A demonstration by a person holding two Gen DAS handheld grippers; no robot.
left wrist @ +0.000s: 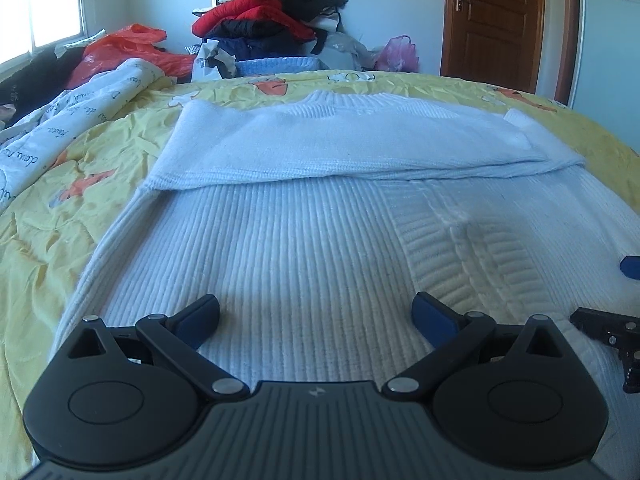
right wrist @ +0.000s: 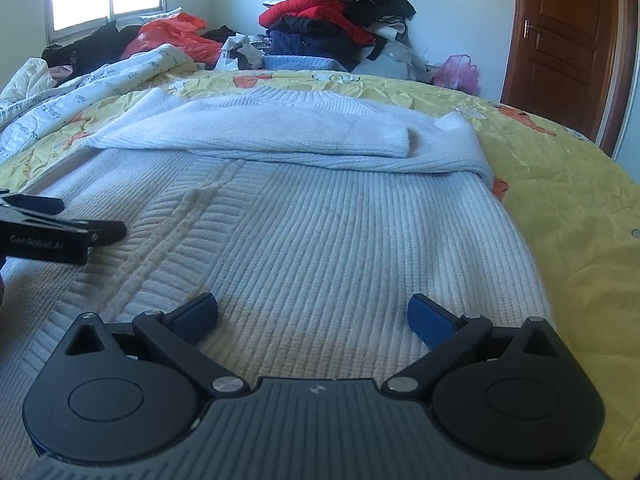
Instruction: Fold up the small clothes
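Note:
A white ribbed knit sweater (left wrist: 304, 240) lies flat on the yellow bedspread (left wrist: 60, 208), collar at the far end, both sleeves folded across its chest (left wrist: 340, 140). It also shows in the right wrist view (right wrist: 320, 232). My left gripper (left wrist: 316, 314) is open and empty, low over the sweater's hem on the left half. My right gripper (right wrist: 312, 314) is open and empty over the hem's right half. The right gripper shows at the right edge of the left wrist view (left wrist: 612, 332); the left gripper shows at the left edge of the right wrist view (right wrist: 52, 228).
A white printed quilt (left wrist: 60, 128) is bunched on the bed's left. A pile of red and dark clothes (left wrist: 276, 12) and an orange plastic bag (left wrist: 120, 52) stand beyond the far edge. A brown door (left wrist: 496, 20) is at the back right. Bare bedspread (right wrist: 560, 208) lies right of the sweater.

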